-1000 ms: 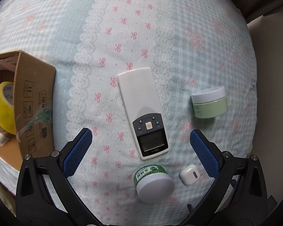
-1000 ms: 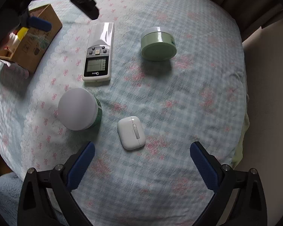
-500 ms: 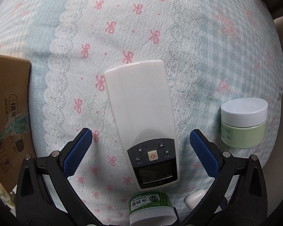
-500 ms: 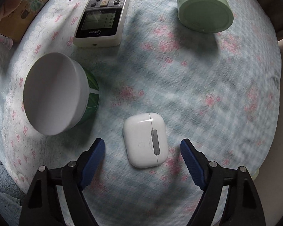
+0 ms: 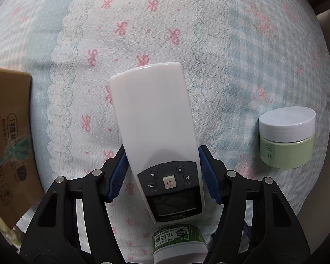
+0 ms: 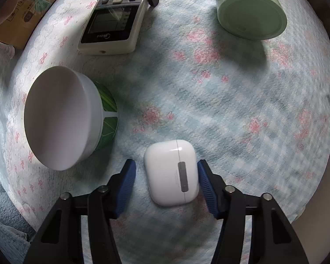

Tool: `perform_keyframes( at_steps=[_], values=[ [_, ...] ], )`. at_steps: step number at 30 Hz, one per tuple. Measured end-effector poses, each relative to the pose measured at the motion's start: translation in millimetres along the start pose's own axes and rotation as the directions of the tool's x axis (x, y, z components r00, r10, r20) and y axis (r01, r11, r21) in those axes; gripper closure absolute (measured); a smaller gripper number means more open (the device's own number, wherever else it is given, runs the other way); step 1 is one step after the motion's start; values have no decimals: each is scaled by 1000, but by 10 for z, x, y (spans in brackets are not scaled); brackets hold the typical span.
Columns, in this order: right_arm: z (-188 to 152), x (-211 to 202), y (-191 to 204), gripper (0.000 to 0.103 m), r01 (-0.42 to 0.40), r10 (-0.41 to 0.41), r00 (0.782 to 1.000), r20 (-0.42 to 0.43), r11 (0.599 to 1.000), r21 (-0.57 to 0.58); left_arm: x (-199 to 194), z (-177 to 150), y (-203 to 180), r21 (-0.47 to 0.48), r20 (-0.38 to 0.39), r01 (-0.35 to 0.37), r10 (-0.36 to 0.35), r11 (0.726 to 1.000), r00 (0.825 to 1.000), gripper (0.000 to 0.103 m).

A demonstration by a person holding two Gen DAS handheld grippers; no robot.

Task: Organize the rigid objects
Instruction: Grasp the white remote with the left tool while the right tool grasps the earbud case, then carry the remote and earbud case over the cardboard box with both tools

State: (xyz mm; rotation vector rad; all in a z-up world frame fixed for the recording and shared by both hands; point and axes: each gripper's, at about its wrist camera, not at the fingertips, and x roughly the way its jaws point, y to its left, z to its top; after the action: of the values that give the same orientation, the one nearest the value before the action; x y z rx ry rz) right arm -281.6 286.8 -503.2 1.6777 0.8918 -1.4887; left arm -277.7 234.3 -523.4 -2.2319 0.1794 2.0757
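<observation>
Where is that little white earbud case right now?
In the right wrist view the earbud case lies on the bedspread between the right gripper's fingers, beside the white-lidded green jar.

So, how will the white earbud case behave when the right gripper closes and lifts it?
The earbud case looks hard and glossy, so it probably stays stiff but may slip between the fingers. It seems small and likely light. Its rounded corners could let it twist on the soft cloth.
</observation>
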Motion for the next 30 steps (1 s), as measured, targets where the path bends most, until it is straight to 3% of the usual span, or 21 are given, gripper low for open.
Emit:
perform_keyframes(
  at_steps=[15,27,30],
  values=[
    [-191,-120,-138,61,3,-4,1000,13,998,68,-408,-52,135,36,56,73,-74,997,996,44],
    [-494,-579,-414,61,-88,68,994,85,963,254,-1425,-326,111,131,159,160,-180,978,971,44],
    [-599,-770,-499,61,-145,109,986,128,939,312,-1741,-569,259,146,187,182,-207,972,960,44]
  ],
)
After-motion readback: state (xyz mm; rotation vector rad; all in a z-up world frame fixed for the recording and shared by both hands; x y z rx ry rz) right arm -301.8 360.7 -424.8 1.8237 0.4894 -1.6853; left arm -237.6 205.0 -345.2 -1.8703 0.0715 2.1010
